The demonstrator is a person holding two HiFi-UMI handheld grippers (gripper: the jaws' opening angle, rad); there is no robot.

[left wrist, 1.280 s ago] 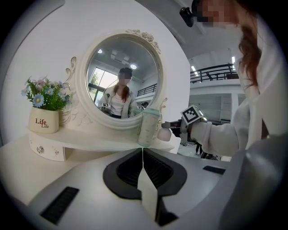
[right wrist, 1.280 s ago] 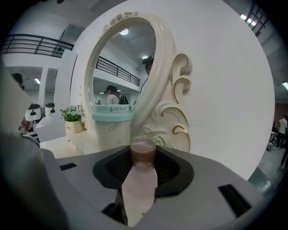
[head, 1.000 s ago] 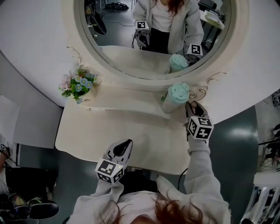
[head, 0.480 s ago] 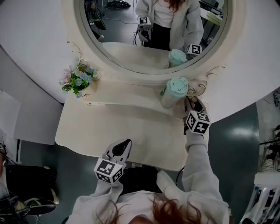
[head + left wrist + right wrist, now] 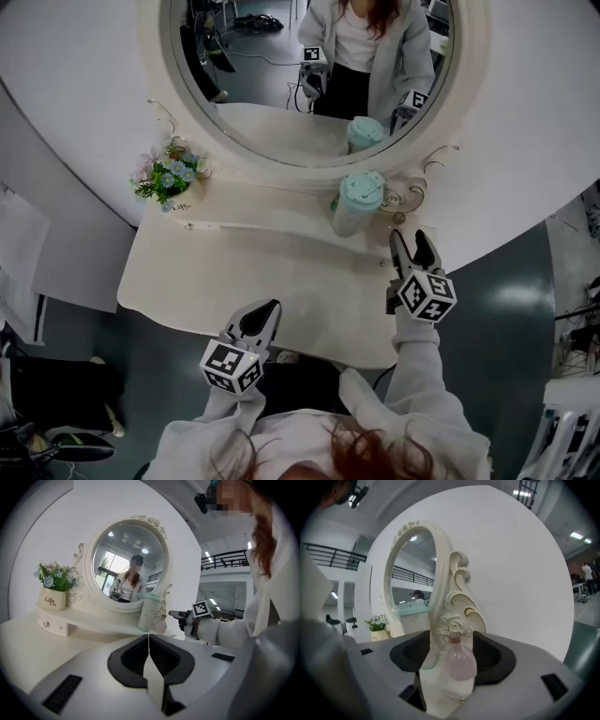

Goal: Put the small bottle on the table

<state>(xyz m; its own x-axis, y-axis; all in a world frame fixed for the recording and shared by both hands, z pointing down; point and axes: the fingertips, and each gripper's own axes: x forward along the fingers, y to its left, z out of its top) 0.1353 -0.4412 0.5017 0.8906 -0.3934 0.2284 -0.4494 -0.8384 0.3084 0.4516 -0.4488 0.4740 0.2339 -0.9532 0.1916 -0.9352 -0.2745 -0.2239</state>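
- So, the only writing I can read is "Life Life" on the little white flower pot (image 5: 51, 602), far left in the left gripper view. The cup's print is too small to read.
- The cream bench (image 5: 281, 281) fills the middle of the head view. It has a raised shelf (image 5: 253, 214) along the back, under a big oval mirror (image 5: 281, 84) with a carved frame.
- There's a white wall (image 5: 75, 84) behind the mirror and grey floor (image 5: 511, 300) at the right edge. The mirror shows a person in a light jacket.
- A cup (image 5: 357, 202) with a mint lid stands upright on the shelf, right of centre.
- The small bottle (image 5: 461, 662) is pink and round-bellied. It stands upright on the shelf just beside the cup, at the foot of the frame's scrollwork.
- The right gripper (image 5: 413, 246) is at centre right in the head view. Its jaws have just been opening and now stand wide apart. In its own view the bottle shows in the gap between them, not clamped.
- The left gripper (image 5: 148, 638) is low and left of centre over the bench's front edge. Its jaws are pressed together with nothing between them.
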